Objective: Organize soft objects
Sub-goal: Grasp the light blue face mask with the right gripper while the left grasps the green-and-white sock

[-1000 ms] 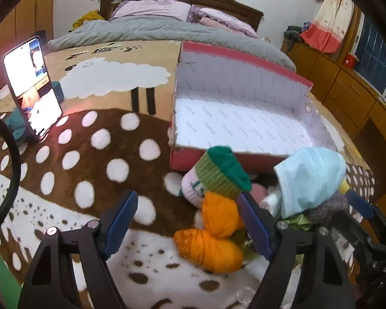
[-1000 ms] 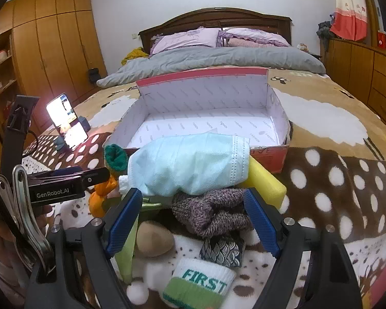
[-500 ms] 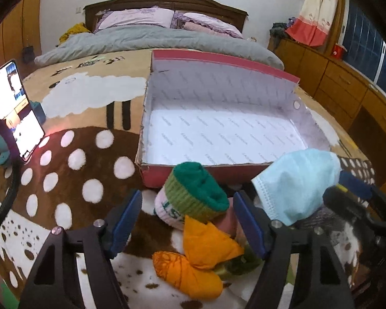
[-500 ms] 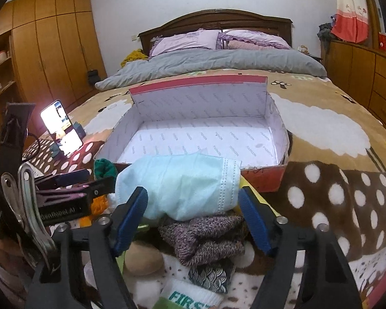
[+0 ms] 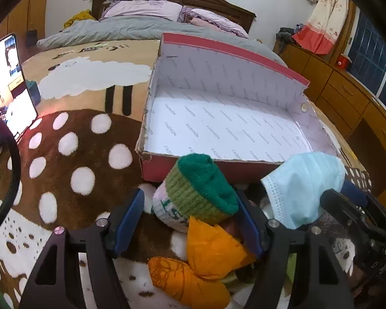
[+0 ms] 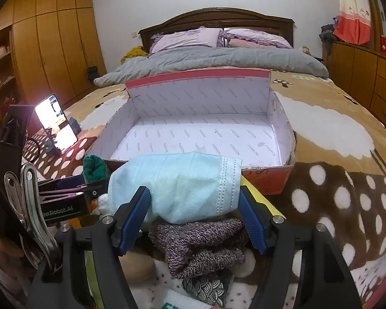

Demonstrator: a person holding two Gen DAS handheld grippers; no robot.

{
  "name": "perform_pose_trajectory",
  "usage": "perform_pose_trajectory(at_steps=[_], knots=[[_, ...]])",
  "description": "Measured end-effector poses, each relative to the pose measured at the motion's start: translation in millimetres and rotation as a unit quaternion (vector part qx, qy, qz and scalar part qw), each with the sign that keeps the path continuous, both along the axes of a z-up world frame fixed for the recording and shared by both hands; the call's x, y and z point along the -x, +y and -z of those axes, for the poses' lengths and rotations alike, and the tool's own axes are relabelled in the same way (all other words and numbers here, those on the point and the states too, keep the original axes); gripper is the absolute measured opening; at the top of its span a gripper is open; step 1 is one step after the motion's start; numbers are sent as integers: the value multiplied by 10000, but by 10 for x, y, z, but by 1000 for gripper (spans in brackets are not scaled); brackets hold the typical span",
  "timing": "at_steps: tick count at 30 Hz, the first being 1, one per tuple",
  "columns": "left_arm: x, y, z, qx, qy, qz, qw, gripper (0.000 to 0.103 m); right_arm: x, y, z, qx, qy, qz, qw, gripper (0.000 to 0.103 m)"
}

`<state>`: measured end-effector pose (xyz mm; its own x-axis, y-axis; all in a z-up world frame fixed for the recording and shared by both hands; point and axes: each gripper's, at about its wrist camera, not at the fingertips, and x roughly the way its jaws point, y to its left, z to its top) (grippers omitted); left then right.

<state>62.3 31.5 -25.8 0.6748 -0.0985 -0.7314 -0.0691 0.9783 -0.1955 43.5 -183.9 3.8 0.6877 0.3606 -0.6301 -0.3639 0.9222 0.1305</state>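
Note:
A pile of soft things lies on the spotted blanket in front of an open red shoebox [image 5: 157, 172] with a white lining. My left gripper [image 5: 190, 219] has its jaws closing around a rolled green-and-white sock [image 5: 198, 195]; the right pad is at the sock, the left pad stands apart from it. Below the sock lies an orange soft piece [image 5: 208, 255]. My right gripper [image 6: 193, 213] has its jaws closing on either side of a light blue face mask [image 6: 182, 185], which rests on a grey-purple knitted sock [image 6: 200, 244]. The mask [image 5: 303, 188] also shows in the left wrist view.
A lit phone [image 5: 7, 85] stands on a holder at the left of the blanket. Behind the box [image 6: 267, 180] the bed carries a grey duvet and lilac pillows. Wooden drawers run along the right wall. A yellow piece [image 6: 254, 198] and patterned socks lie in the pile.
Both grippers have come closer to the pile and their jaws have narrowed. The green sock now sits between the left fingers and the mask between the right fingers.

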Motion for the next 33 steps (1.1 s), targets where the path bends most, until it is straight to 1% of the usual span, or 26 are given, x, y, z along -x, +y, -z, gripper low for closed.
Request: perform_pose_trajectory(at_steps=[2, 3, 4, 5, 7, 9, 10, 14, 19, 23, 33], knots=[[-2, -20, -13, -53, -39, 43, 10000, 68, 6, -3, 10, 4, -14, 17, 10000, 66], [-3, -30, -18, -53, -49, 70, 9999, 63, 10, 1, 23, -5, -3, 24, 10000, 64], [-8, -37, -23, -38, -57, 97, 9999, 57, 10, -3, 35, -36, 39, 11, 10000, 54], [-8, -42, -25, -27, -61, 117, 9999, 55, -3, -7, 54, -110, 124, -22, 9999, 44], [-6, -47, -28, -17, -82, 132, 9999, 50, -35, -36, 102, -321, 292, -58, 9990, 36], [-5, -33, -27, 46, -81, 127, 9999, 47, -42, -62, 117, -380, 281, -40, 9989, 31], [-4, -26, -28, 71, -76, 116, 9999, 46, -38, -71, 115, -367, 243, -21, 9990, 26], [38, -15, -60, 98, -102, 111, 9998, 41, -9, -113, 87, -421, 152, 9, 9990, 19], [143, -8, -142, 76, -176, 117, 9997, 36, 87, -136, -18, -644, -36, -122, 9978, 15], [210, -8, -219, -51, -261, 148, 9995, 35, 190, -132, -133, -688, -269, -204, 9971, 14], [360, 4, -411, -52, -469, 190, 9987, 34, 343, -187, -348, -781, -608, -176, 9949, 13]])
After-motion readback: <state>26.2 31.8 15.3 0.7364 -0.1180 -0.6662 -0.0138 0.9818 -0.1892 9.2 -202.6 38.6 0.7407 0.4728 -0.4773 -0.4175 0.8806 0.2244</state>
